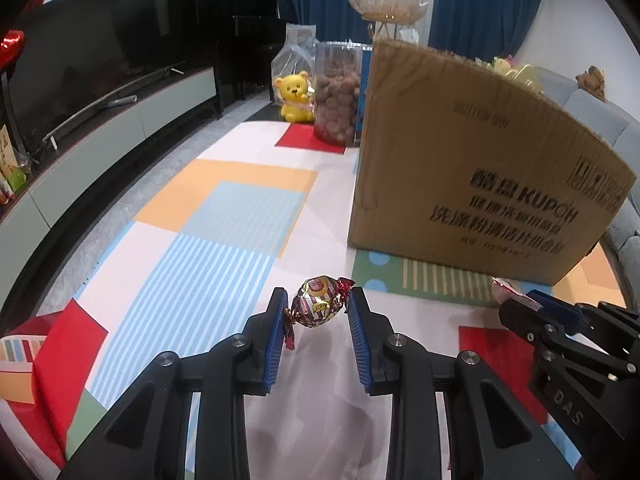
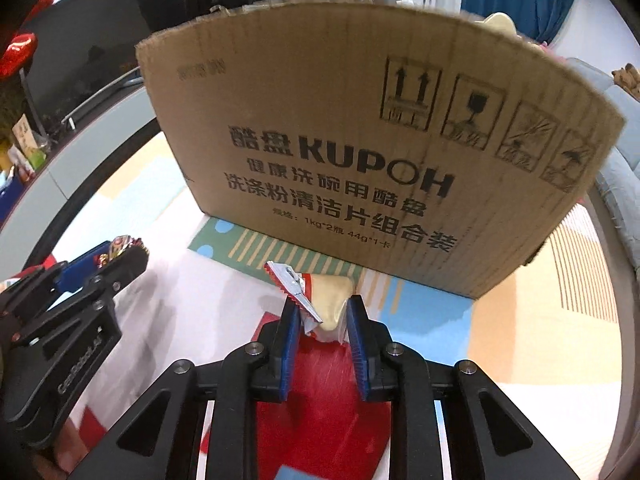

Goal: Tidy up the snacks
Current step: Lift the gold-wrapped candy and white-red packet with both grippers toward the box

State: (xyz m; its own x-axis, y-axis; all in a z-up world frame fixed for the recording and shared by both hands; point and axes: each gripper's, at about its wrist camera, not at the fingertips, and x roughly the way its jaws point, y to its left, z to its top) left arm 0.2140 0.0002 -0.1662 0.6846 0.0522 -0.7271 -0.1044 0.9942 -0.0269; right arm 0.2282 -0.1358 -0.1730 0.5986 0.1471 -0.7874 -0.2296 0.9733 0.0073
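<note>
In the left wrist view my left gripper (image 1: 319, 303) is shut on a foil-wrapped candy (image 1: 318, 301), red and gold, held off the patchwork cloth. A tall cardboard box (image 1: 472, 168) printed KUPOH stands to its right. My right gripper (image 2: 322, 310) is shut on a clear-wrapped pale snack with red crimped ends (image 2: 320, 296), lifted just in front of the cardboard box (image 2: 360, 140). Each gripper shows at the edge of the other's view: the right gripper (image 1: 516, 300) low on the right, the left gripper (image 2: 120, 252) with its candy (image 2: 122, 245) low on the left.
A clear jar of brown round snacks (image 1: 338, 96), a yellow bear figure (image 1: 295, 96) and a plastic bag (image 1: 294, 50) stand at the table's far end. A white flower-shaped dish (image 1: 386, 2) rises behind the box. A dark TV cabinet (image 1: 100, 132) runs along the left.
</note>
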